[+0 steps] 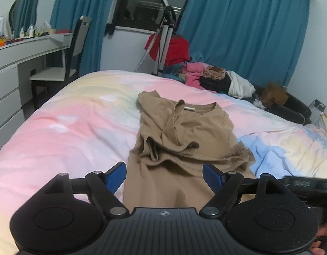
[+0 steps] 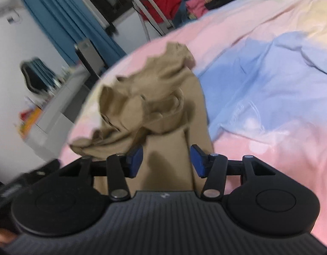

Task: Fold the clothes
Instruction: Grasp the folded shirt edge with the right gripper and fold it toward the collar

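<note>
Tan knit, soft and limp: the shirt (image 1: 184, 136) lies half-folded at the middle of the bed (image 1: 68, 127), its collar at twelve o'clock, the top layer bunched in loose ridges. We hold the left gripper (image 1: 164, 175) and the right gripper (image 2: 166, 159) over its near hem at six o'clock, both sets of jaws apart and clamped on nothing. We judge the risk is pinching one layer only; the puffy quilt gives, so the slack fold could slide crooked.

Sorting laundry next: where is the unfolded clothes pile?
Left wrist view, upper right: the clothes pile sits at the bed's far edge, before the blue curtain, beside the tripod.
</note>
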Tool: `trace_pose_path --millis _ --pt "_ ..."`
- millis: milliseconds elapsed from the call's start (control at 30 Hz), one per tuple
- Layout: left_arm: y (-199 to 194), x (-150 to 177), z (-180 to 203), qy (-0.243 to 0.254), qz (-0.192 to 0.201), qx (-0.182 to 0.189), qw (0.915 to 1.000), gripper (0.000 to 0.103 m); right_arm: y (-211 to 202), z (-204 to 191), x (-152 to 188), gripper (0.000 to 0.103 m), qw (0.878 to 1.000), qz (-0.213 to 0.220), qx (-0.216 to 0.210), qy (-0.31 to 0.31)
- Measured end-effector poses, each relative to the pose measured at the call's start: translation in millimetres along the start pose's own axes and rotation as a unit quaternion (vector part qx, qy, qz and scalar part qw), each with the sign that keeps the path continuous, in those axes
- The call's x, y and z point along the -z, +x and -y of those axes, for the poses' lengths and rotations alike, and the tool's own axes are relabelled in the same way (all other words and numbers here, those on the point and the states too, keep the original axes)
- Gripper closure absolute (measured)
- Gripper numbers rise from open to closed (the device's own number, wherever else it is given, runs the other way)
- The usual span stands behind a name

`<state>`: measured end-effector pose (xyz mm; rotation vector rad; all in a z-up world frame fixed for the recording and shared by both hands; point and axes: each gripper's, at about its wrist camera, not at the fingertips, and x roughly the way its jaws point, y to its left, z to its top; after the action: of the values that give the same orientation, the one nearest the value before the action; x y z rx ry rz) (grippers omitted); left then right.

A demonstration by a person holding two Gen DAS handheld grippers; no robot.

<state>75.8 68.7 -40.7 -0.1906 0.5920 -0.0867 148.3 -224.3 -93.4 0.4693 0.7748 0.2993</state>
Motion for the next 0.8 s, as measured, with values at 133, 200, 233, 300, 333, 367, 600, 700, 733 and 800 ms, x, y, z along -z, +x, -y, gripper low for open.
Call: trace_pose_path --millis 133,200,233,300,333,367,600,700,733,800 --pt "-12.8 7.5 0.5 -0.005 -0.008 -0.005 0.9999 0.022 9.5 -3.4 10.3 0.093 1.000 -0.014 0.015 -0.023" --pt "-20.8 9.5 -0.8 -0.012 -0.008 -0.003 0.9999 0.022 3.2 -8.4 13.4 0.096 0.999 0.005 0.027 -0.046" --pt "-24.7 10.6 -1.4 -0.015 -0.008 -0.002 0.9998 0.022 -2.2 -9.8 13.7 0.096 0.998 0.014 0.035 -0.049" --pt "-33.2 12.7 -3.2 -0.025 -0.010 0.002 0.9996 0.022 -13.4 -10.1 13.6 0.096 0.997 0.033 0.049 -0.047" --pt "-37.0 14.4 -4.3 -0.032 -0.012 0.007 0.9994 0.022 -15.9 -8.1 13.8 0.096 0.997 0.036 0.055 -0.044" --pt "-40.9 16.1 -5.4 -0.039 -0.014 0.013 0.9991 0.021 -17.8 -5.8 14.2 0.096 0.997 0.038 0.062 -0.041" --pt "-40.5 35.9 -12.1 -0.096 -0.073 0.033 0.9921 0.021 -15.4 15.0 17.2 0.093 0.998 0.023 0.062 0.022" --pt "-30.8 41.4 -21.0 -0.138 -0.104 0.035 0.9844 0.021 -29.1 16.3 14.8 0.092 0.996 0.037 0.052 0.054" --pt "-26.2 43.8 -25.4 -0.158 -0.117 0.041 0.9797 0.021 -35.4 16.2 14.2 0.092 0.996 0.044 0.050 0.065" --pt "-16.0 50.4 -35.6 -0.205 -0.147 0.059 0.9660 0.021 -48.1 15.3 14.4 0.091 0.994 0.053 0.036 0.086"
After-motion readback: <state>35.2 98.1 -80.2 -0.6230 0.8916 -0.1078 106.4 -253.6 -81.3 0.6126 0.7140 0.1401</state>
